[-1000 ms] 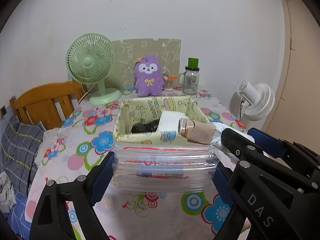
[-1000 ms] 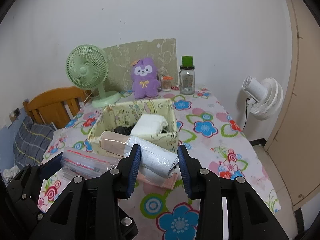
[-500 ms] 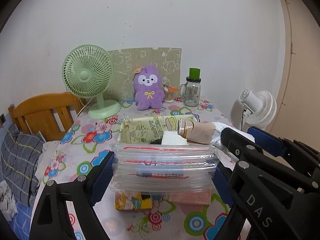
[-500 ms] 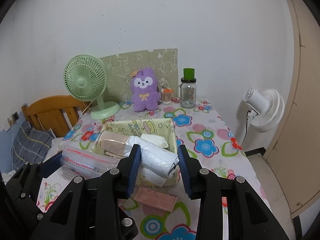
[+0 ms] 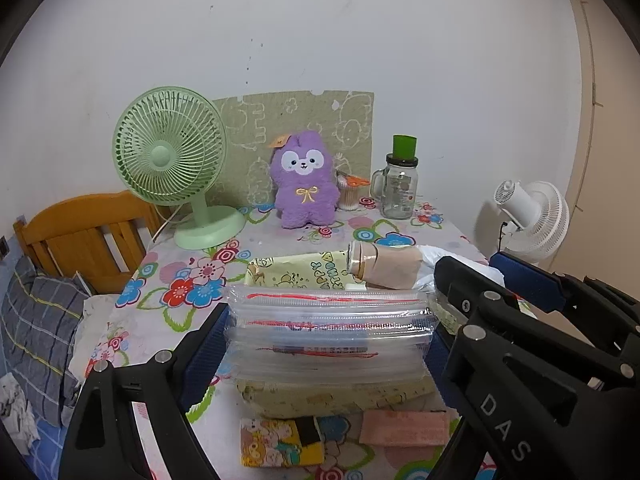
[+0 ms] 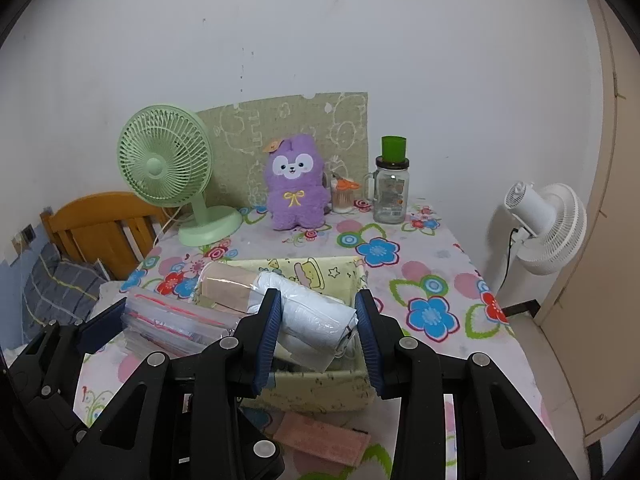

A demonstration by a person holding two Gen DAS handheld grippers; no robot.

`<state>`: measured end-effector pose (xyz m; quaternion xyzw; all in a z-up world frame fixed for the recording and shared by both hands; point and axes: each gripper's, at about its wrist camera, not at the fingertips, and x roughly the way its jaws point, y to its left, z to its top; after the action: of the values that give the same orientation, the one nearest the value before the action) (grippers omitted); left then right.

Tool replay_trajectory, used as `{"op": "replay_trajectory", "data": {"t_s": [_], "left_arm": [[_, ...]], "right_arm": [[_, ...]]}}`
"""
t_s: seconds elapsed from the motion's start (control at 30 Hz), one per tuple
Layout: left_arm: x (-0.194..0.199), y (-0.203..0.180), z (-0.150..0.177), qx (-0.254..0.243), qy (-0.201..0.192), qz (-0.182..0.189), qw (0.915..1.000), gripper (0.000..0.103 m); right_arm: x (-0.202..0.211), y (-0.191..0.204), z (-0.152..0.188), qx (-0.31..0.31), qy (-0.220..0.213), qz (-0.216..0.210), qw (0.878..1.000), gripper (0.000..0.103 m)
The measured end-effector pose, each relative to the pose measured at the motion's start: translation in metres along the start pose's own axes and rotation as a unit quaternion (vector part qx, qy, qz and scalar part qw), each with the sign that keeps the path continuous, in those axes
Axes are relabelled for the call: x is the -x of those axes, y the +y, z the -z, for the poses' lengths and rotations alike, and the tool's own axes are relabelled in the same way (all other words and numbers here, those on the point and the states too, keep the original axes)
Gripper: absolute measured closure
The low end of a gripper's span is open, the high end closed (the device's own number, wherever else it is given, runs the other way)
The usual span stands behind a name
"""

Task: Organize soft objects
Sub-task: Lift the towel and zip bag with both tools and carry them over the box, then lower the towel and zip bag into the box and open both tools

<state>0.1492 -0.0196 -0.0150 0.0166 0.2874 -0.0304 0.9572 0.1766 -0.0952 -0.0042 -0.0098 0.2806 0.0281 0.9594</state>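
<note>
Clear plastic fills the middle of the left wrist view: the left gripper (image 5: 326,334) is clenched on a flat stack of zip bags (image 5: 328,332) with red seal lines, its blue pads pressing the stack's 2 short ends so the floppy sheets stay level instead of sagging. In the right wrist view the right gripper (image 6: 316,330) is clenched on a white plastic-wrapped roll (image 6: 312,316), gripped across its width; a tan roll (image 6: 226,286) lies against it toward 10 o'clock, and I cannot tell whether the 2 are joined. Both loads hang above the yellow fabric bin (image 6: 320,394), which sits at the near edge of the floral tablecloth (image 6: 432,276), so I judge this as the carry-over step, with both soft bundles held high enough to clear the bin's soft rim before being lowered inside. On the cloth at 6 o'clock of the bin lie a pink pack (image 5: 404,428) and a small cartoon-print pouch (image 5: 282,442), apparently not yet put away. At 12 o'clock, well apart, stand a green desk fan (image 5: 168,160), a purple plush rabbit (image 5: 304,184) and a glass jar with a green lid (image 5: 398,184). Squeezing harder could buckle the slippery bags out of the pads.
</note>
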Motion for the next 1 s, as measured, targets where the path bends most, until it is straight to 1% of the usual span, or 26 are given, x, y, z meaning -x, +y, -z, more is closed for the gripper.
{"op": "replay_trajectory", "data": {"t_s": [0.1, 0.27, 0.4, 0.5, 0.57, 0.67, 0.73, 0.8, 0.9, 0.97, 1.0], "left_arm": [[-0.011, 0.003, -0.002, 0.002, 0.006, 0.0, 1.0, 0.012], [-0.033, 0.008, -0.006, 0.01, 0.017, 0.013, 0.9997, 0.012], [-0.049, 0.01, -0.006, 0.014, 0.026, 0.016, 0.9994, 0.012], [-0.063, 0.012, -0.007, 0.015, 0.037, 0.02, 0.999, 0.012], [-0.073, 0.014, -0.007, 0.016, 0.04, 0.02, 0.9989, 0.012], [-0.087, 0.015, -0.005, 0.019, 0.053, 0.021, 0.9982, 0.011], [-0.094, 0.016, -0.004, 0.021, 0.063, 0.024, 0.9975, 0.008], [-0.099, 0.017, -0.003, 0.022, 0.07, 0.034, 0.9967, 0.001], [-0.104, 0.016, -0.002, 0.02, 0.073, 0.035, 0.9965, 0.0], [-0.107, 0.016, -0.001, 0.02, 0.08, 0.035, 0.996, 0.0], [-0.107, 0.015, 0.0, 0.017, 0.081, 0.032, 0.9961, 0.0]], "right_arm": [[-0.015, 0.002, -0.004, 0.001, 0.007, 0.0, 1.0, 0.062], [-0.038, 0.002, -0.01, 0.009, 0.012, -0.005, 1.0, 0.062], [-0.055, 0.002, -0.012, 0.011, 0.018, -0.009, 1.0, 0.062], [-0.07, 0.002, -0.012, 0.008, 0.029, -0.018, 0.999, 0.062], [-0.083, 0.001, -0.011, 0.004, 0.042, -0.033, 0.999, 0.062], [-0.096, 0.0, -0.009, 0.008, 0.051, -0.033, 0.998, 0.062], [-0.103, 0.0, -0.008, 0.008, 0.056, -0.034, 0.998, 0.062], [-0.109, 0.0, -0.007, 0.006, 0.06, -0.039, 0.997, 0.062], [-0.115, 0.0, -0.006, 0.006, 0.061, -0.041, 0.997, 0.061], [-0.12, 0.0, -0.006, 0.013, 0.07, -0.039, 0.997, 0.059], [-0.122, 0.0, -0.006, 0.015, 0.073, -0.036, 0.997, 0.055]]}}
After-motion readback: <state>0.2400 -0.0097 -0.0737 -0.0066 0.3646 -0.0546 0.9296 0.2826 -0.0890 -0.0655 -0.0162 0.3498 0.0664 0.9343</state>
